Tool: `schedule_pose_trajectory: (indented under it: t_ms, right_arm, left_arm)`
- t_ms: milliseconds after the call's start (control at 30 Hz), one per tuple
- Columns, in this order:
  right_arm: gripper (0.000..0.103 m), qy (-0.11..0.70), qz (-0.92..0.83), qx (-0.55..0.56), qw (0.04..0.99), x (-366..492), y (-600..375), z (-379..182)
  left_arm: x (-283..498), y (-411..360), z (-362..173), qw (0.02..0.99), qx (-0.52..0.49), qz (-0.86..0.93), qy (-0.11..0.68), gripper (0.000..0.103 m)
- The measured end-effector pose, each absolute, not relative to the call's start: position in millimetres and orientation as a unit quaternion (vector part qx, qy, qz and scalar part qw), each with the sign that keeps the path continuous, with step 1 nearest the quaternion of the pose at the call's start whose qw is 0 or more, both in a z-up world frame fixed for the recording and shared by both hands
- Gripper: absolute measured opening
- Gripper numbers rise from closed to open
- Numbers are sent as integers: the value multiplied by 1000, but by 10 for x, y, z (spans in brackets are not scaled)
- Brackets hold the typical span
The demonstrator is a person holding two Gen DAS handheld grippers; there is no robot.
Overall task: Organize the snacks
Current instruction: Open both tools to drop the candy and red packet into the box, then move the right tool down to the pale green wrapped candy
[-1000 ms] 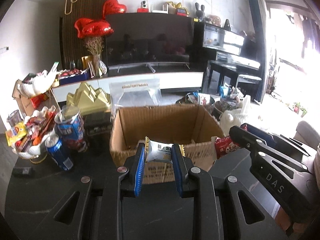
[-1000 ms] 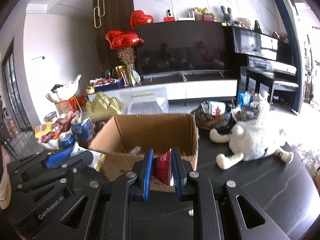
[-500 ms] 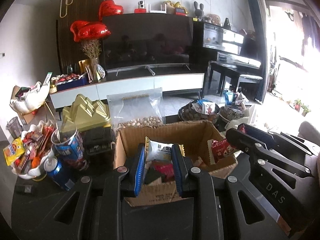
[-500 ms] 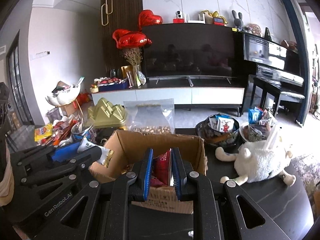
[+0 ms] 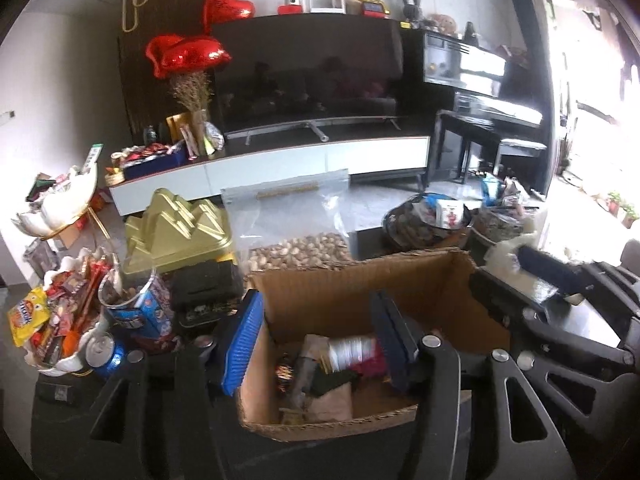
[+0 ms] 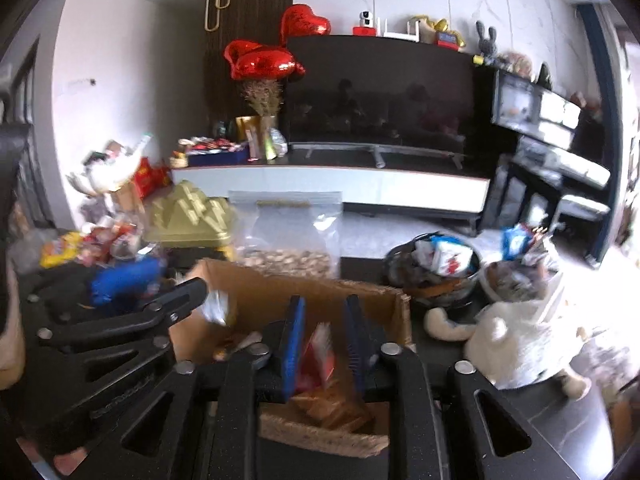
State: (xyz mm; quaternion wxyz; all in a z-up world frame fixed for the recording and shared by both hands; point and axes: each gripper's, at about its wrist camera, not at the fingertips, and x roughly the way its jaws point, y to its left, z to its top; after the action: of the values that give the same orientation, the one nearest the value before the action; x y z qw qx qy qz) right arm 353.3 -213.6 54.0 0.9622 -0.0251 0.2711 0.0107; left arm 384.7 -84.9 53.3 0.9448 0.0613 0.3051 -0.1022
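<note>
While both tools hang over the cardboard box (image 5: 360,280), the step in hand looks like dropping snacks in. Nearest, the left gripper (image 5: 320,340) is spread wide with nothing between its ribbed blue pads; a white snack packet (image 5: 348,354) lies below on the box floor among other crinkly wrappers. The right gripper (image 6: 322,344) is parted too, and a red packet (image 6: 318,354) sits loose between the pads (blur hides whether they touch it). Next, I judge, both lift clear and fetch more. At ten o'clock, a white bowl (image 5: 80,354) heaped with glossy sweets; farther, at twelve, a clear bag of nuts (image 5: 294,236).
</note>
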Motion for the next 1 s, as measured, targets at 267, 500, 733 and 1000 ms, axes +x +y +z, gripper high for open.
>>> schedule_pose_trajectory:
  t_ms: [267, 500, 733, 1000]
  right_arm:
    - [53, 275, 4, -14, 961, 3400, -2237, 519]
    - [59, 269, 9, 0, 963, 3117, -2347, 564]
    - [65, 263, 9, 0, 965, 2770, -2521, 561]
    - [65, 282, 9, -4, 959, 2533, -2752, 298]
  left_arm:
    - [3695, -745, 572, 945, 46, -94, 311, 59]
    - [3350, -827, 663, 950, 63, -87, 294, 64]
    - [2974, -997, 663, 952, 78, -87, 282, 70]
    - [2724, -1152, 434, 944, 71, -97, 306, 71]
